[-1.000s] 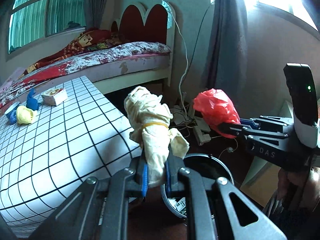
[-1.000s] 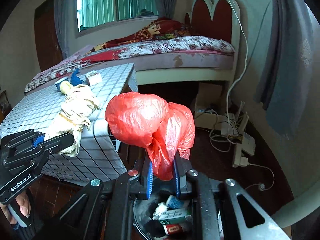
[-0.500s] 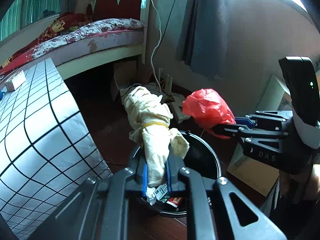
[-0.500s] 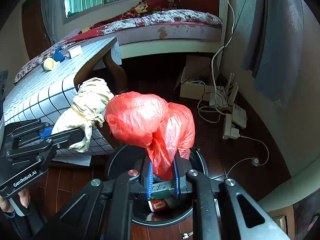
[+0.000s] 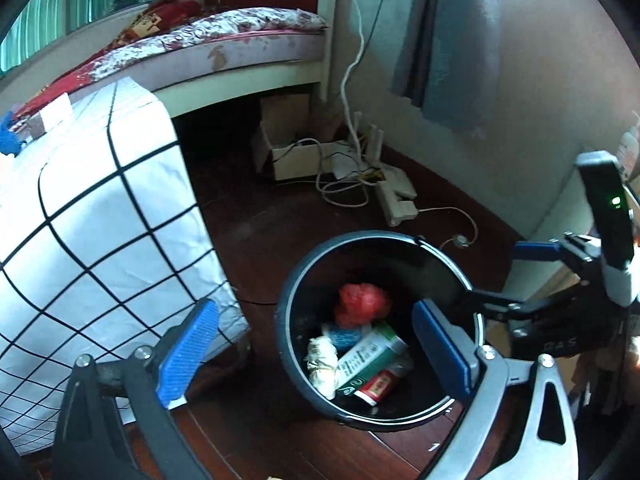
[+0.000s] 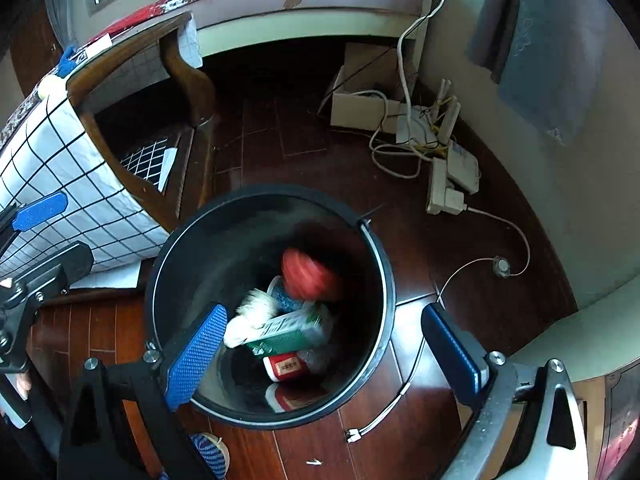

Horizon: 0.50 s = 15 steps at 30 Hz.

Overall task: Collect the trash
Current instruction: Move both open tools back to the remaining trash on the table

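Observation:
A black round trash bin point(image 5: 298, 284) point(image 6: 384, 280) stands on the dark wood floor. Inside it lie the red plastic bag point(image 5: 360, 304) point(image 6: 308, 272), the cream tied bag point(image 5: 322, 364) point(image 6: 250, 316), a green and white carton point(image 5: 370, 356) point(image 6: 292, 330) and a red pack point(image 5: 378, 386) point(image 6: 286, 366). My left gripper point(image 5: 312, 354) is open and empty above the bin's near rim. My right gripper point(image 6: 320, 356) is open and empty above the bin; it also shows at the right of the left wrist view point(image 5: 536, 252).
A table with a white grid cloth point(image 5: 100, 220) point(image 6: 60, 184) stands left of the bin, with small items on top. A bed point(image 5: 240, 40) lies behind. A cardboard box point(image 5: 288, 152), cables and a power strip point(image 6: 444, 192) lie on the floor by the wall.
Both grippers tilted down over the bin and opened. The cream bag and the red bag dropped into the bin.

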Available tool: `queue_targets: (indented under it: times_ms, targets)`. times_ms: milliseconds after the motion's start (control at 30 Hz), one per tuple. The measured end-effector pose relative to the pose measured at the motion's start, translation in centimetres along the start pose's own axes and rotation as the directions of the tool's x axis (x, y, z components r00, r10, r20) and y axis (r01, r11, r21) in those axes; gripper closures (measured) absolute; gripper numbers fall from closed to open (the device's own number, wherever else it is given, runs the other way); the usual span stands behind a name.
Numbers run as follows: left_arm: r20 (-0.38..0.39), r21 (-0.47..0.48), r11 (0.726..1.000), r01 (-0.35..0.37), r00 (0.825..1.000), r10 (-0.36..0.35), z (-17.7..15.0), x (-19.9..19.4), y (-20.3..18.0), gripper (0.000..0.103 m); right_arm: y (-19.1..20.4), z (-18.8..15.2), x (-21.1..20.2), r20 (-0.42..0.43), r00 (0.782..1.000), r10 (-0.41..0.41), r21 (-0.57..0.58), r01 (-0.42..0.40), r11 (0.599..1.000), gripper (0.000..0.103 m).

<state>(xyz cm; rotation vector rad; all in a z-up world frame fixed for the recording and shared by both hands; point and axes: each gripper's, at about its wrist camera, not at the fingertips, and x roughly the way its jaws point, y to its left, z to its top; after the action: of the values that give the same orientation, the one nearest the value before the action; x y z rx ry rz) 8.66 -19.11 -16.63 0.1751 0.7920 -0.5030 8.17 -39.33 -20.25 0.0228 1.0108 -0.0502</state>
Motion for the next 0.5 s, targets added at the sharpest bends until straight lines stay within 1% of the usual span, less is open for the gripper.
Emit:
queue_targets:
  times_ms: [167,300,500]
  targets:
    - [0.027,0.011,0.999,-0.038,0.999,0.037,0.1,-0.5,0.2,0.001,0.3,0.3,-0.4,0.022,0.999,-0.028,-0.009,0.028,1.000,0.001]
    - [0.038,0.014,0.999,-0.048,0.998,0.047,0.5,-0.3,0.8,0.001,0.6,0.7,-1.2,0.058,0.998,-0.033,-0.025,0.034,0.999,0.001]
    - [0.076,0.002,0.998,-0.063,0.995,0.062,1.2,-1.3,1.3,0.001,1.1,1.4,-2.6,0.110,0.993,-0.035,-0.028,0.038,0.999,0.001]
